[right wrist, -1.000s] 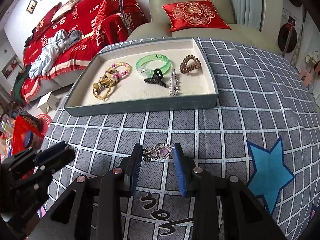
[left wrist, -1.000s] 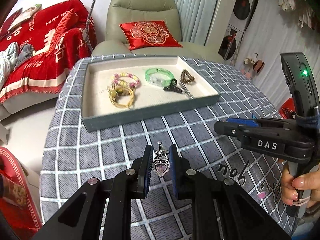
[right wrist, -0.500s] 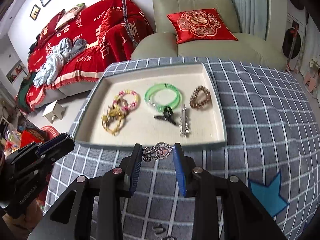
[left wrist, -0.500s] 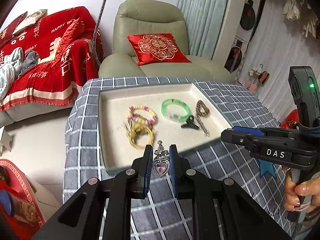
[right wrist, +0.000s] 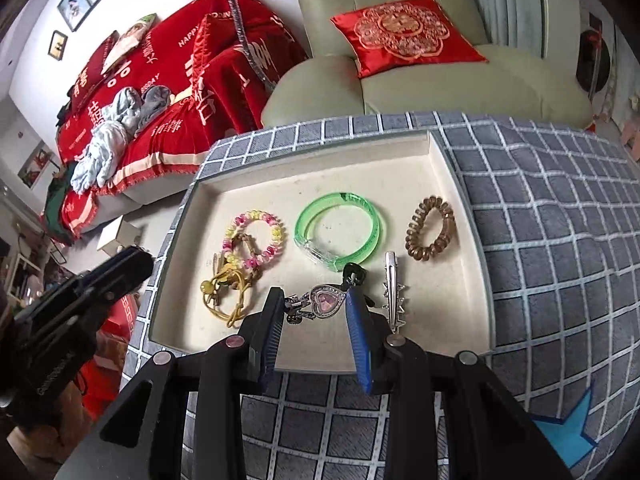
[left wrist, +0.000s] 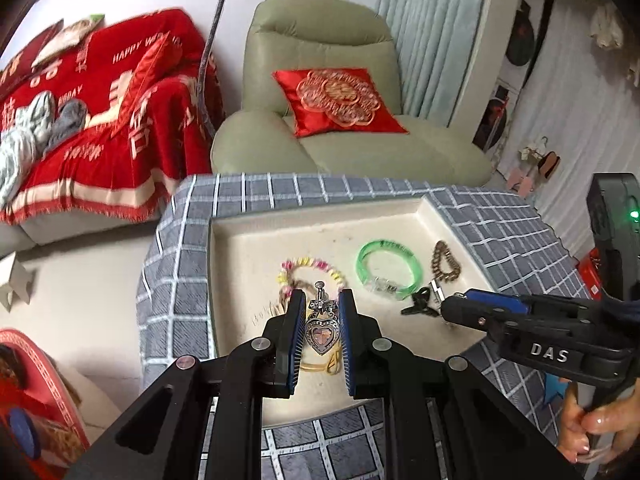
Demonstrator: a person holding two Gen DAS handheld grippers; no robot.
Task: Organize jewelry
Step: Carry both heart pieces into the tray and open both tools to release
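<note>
Each gripper holds a silver heart-shaped pendant earring with a pink stone. My left gripper (left wrist: 320, 312) is shut on one heart earring (left wrist: 321, 333), held upright above the near part of the cream-lined tray (left wrist: 240, 272). My right gripper (right wrist: 314, 306) is shut on the other heart earring (right wrist: 320, 302), lying sideways between its pads, over the tray's (right wrist: 328, 176) front edge. In the tray lie a pink-and-yellow bead bracelet (right wrist: 256, 238), yellow hair ties (right wrist: 228, 292), a green bangle (right wrist: 340, 232), a brown coil hair tie (right wrist: 430, 228), a silver hair clip (right wrist: 394, 292) and a black claw clip (right wrist: 354, 272), partly hidden.
The tray rests on a table under a grey checked cloth (right wrist: 560, 260) with a blue star (right wrist: 568, 428). Behind stand a green armchair (left wrist: 320, 60) with a red cushion (left wrist: 336, 100) and a red-covered sofa (left wrist: 100, 120). A hand (left wrist: 596, 432) holds the right gripper's handle.
Both grippers have travelled forward from over the bare cloth to above the tray, each still holding its heart earring. The tray now appears closer and lower in both views.
</note>
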